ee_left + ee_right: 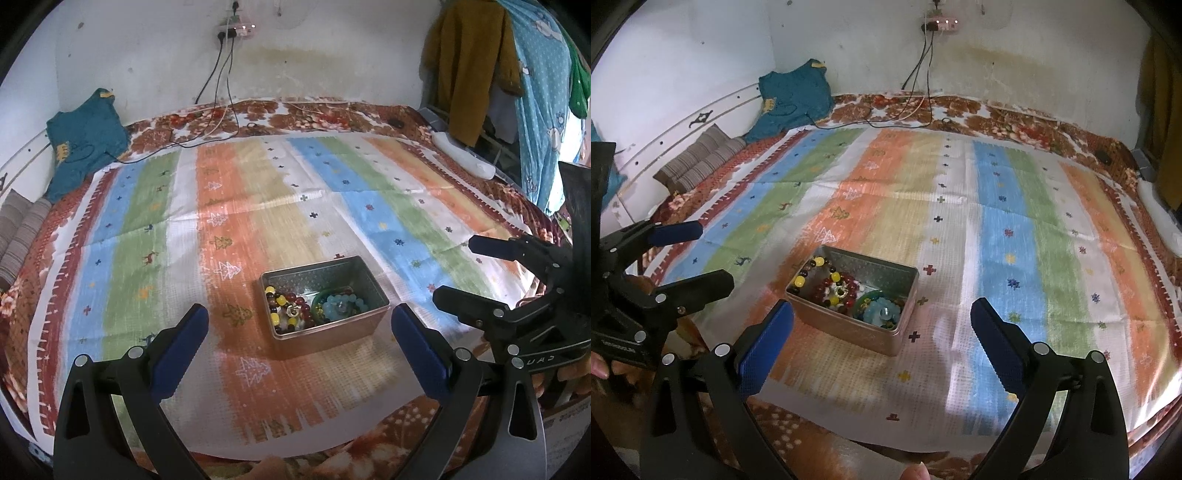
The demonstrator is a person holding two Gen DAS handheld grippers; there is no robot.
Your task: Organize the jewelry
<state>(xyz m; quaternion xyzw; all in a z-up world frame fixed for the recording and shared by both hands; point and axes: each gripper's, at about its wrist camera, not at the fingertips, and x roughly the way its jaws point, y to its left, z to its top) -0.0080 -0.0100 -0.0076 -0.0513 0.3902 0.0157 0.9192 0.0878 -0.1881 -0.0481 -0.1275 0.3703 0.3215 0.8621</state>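
A small rectangular metal tin (369, 317) sits on a striped cloth (258, 206) on a bed. It holds a yellow and dark bead bracelet (275, 301), a red bead bracelet (301, 308), a green bangle (319, 299) and a light blue bead bracelet (343, 304). My left gripper (300, 332) is open and empty, held just in front of the tin. In the right wrist view the tin (849, 332) lies ahead and left of my right gripper (882, 325), which is open and empty. Each gripper shows in the other's view, open: the right (456, 269), the left (709, 254).
A teal garment (85, 147) and striped cushions (698, 162) lie at the bed's far left. Cables (218, 92) hang from a wall socket onto the bed. A white power strip (465, 157) lies at the right edge. Clothes (472, 66) hang at the right.
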